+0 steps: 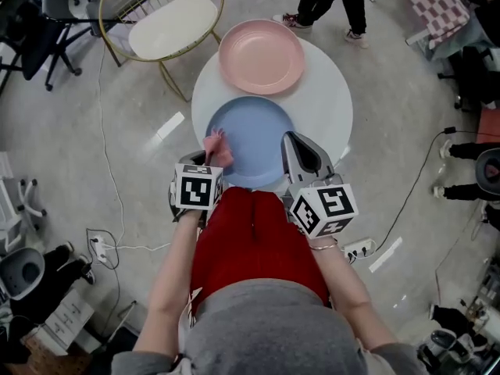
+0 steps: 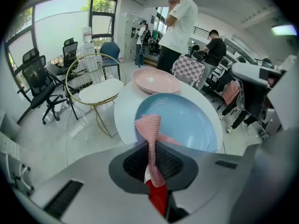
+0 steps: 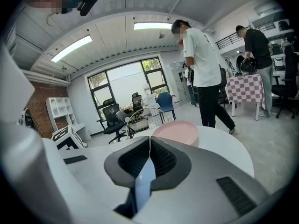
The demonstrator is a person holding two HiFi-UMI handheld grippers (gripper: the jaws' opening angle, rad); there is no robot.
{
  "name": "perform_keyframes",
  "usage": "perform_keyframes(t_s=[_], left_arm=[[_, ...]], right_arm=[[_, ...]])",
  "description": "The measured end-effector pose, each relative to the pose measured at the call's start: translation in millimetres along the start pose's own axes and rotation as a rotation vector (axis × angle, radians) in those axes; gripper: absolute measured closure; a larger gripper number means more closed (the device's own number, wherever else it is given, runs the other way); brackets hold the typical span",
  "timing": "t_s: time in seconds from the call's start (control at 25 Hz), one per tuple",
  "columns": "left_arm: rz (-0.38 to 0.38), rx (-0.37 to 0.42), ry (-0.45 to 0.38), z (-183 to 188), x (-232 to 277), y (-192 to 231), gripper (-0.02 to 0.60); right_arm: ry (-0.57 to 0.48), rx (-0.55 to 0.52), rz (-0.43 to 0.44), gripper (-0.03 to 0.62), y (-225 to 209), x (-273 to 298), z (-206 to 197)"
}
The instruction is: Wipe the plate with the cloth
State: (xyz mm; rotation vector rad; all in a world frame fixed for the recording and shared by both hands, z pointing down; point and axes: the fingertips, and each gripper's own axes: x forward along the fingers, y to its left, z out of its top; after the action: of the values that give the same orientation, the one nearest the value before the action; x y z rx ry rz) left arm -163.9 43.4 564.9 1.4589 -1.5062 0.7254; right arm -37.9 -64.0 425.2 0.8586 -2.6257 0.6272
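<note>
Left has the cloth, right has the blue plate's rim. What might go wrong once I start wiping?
The cloth is pinched in a narrow fold by the left gripper; rubbing may pull it out. The right gripper clamps only the rim of the blue plate, so pressure may tip it. The pink plate sits close behind; a far stroke might shove it.

head view: looked steeply down on white table [image 1: 328,108] | left gripper view: sat close, faced blue plate [image 2: 187,120] | right gripper view: aimed low and level | pink plate [image 3: 177,132] shared by all three
</note>
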Motion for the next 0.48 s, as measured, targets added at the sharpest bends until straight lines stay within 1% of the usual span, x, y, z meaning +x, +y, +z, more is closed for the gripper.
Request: perform_keyframes(t_s=[0.32,0.48], left_arm=[[0.021,0.060,-0.112,40.8,-22.1,6.8,0.549],[0.019,0.074,-0.196,62.6,-34.2,4.1,0.549]], right_arm=[[-0.056,-0.002,-0.028,0.565,4.0,-7.8,13.3],[-0.081,-0.005,-0.042,0.565,3.6,-14.1,19.0]])
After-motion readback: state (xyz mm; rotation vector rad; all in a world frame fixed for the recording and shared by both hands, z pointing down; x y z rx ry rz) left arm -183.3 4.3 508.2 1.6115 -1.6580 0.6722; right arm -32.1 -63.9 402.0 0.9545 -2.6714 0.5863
